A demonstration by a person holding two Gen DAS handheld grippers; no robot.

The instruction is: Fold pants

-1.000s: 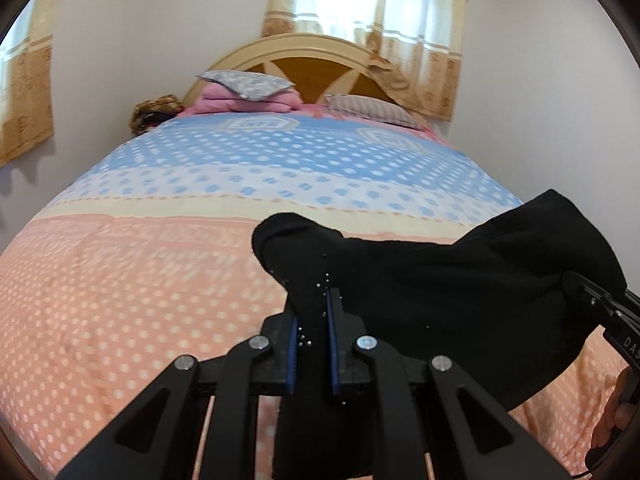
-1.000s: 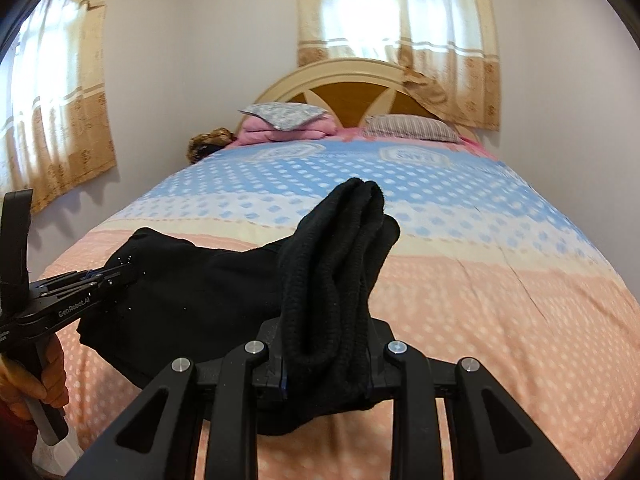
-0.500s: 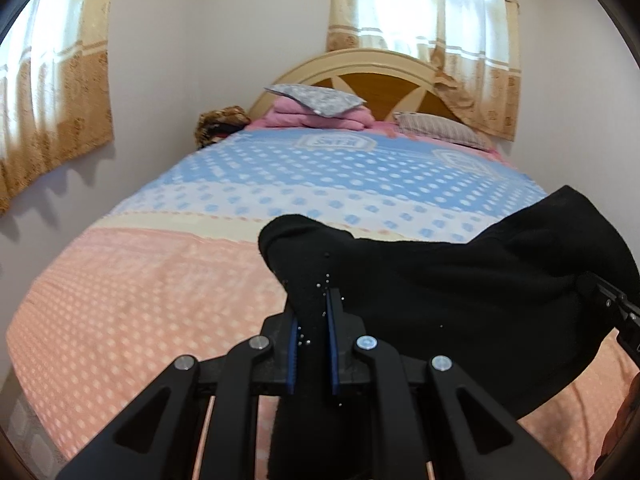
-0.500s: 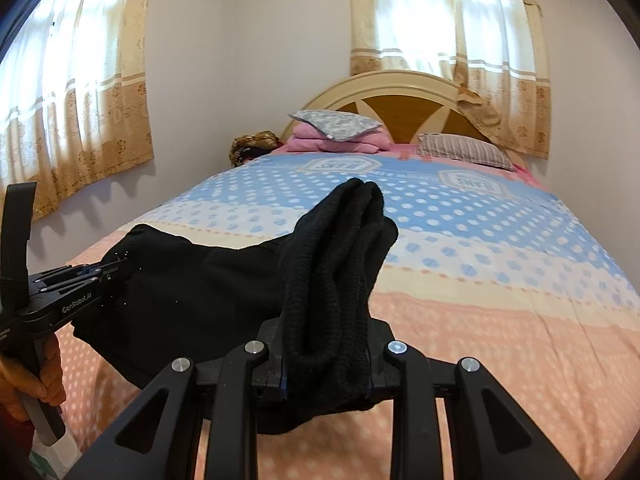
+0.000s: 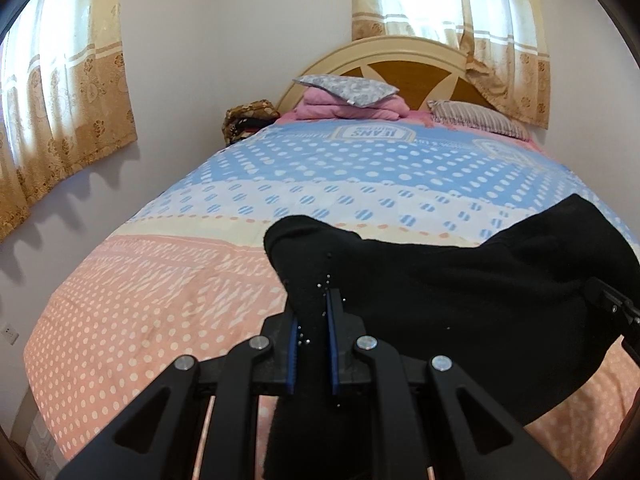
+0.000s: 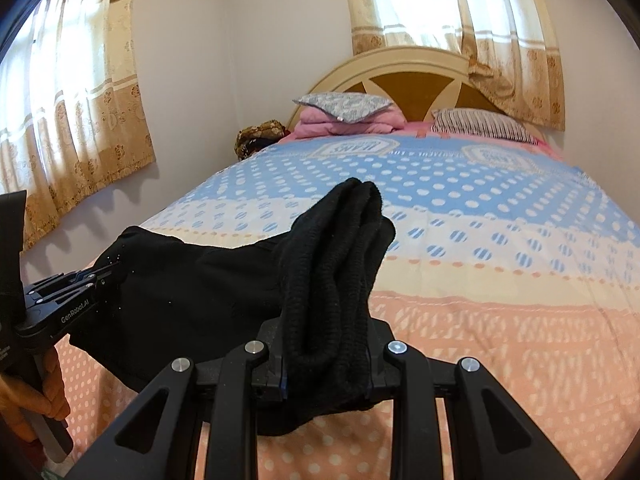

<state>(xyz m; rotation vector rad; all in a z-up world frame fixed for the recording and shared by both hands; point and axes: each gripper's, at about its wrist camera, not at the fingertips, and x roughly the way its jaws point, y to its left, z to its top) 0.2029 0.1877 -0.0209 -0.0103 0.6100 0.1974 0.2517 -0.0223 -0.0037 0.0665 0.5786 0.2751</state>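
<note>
left tool (image 5: 311, 320) clamped on one edge of black pants (image 5: 460, 312), thin fold pinched between blue pads. right tool (image 6: 325, 354) clamped on a thicker, ribbed bunch of the same pants (image 6: 192, 292), likely the waistband. garment held up in the air between both tools, sagging in the middle, above the peach foot end of a dotted bed (image 5: 168, 288). farther off: pillows and folded pink bedding by the headboard (image 6: 408, 76), curtained windows. judged early in the task: pants lifted and stretched, not yet laid flat, no neat fold visible; spreading and folding apparently all left.
</note>
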